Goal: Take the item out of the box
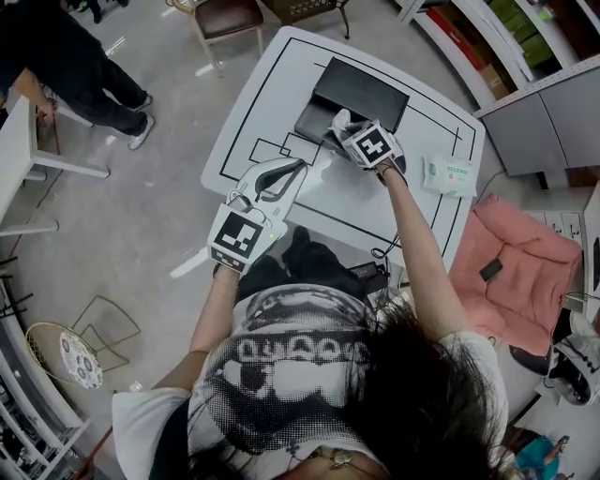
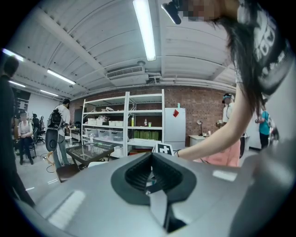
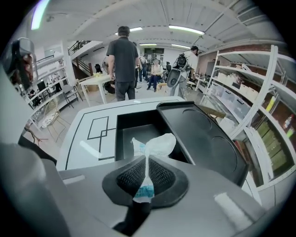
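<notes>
A black box (image 1: 312, 120) stands open on the white table (image 1: 272, 84), its lid (image 1: 361, 92) lying flat beside it on the right. My right gripper (image 1: 343, 127) hovers over the box's near edge, shut on a crumpled white plastic packet (image 3: 155, 144) with blue print. In the right gripper view the packet is pinched between the pads (image 3: 159, 178) above the open box (image 3: 134, 132) and the lid (image 3: 203, 136). My left gripper (image 1: 296, 169) hangs over the table's near left part, away from the box, jaws together and nothing in them; its view (image 2: 150, 178) looks out at the room.
A white wipes pack (image 1: 450, 174) lies at the table's right edge. A pink cushioned seat (image 1: 511, 272) stands to the right, and a brown chair (image 1: 228, 17) beyond the table. A person (image 1: 66, 66) stands at the far left. Shelves line the right wall.
</notes>
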### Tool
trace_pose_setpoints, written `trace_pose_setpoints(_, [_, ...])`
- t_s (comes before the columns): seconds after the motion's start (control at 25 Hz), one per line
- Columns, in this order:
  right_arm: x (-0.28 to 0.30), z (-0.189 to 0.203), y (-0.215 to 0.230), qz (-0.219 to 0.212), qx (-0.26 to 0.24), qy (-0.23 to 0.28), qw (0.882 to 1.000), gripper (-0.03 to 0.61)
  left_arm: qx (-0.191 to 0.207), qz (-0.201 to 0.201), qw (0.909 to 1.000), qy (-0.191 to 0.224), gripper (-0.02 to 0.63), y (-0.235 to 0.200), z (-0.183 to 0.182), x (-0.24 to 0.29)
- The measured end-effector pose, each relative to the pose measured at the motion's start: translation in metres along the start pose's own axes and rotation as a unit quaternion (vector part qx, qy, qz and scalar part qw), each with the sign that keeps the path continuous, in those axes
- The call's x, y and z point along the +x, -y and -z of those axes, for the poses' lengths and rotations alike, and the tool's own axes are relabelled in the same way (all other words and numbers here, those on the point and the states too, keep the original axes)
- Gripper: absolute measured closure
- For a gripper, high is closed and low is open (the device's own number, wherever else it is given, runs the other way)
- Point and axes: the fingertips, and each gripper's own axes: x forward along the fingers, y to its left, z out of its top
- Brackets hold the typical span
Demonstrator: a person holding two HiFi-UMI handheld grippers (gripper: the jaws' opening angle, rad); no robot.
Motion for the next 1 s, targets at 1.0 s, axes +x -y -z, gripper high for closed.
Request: trace_pose_setpoints(1.0, [-0.192,-0.032,-0.129,0.060,0.069,0.215,0.972,0.557,0.021,0.066,0.9975,0.007,0.614,0.052,0.002,-0.050])
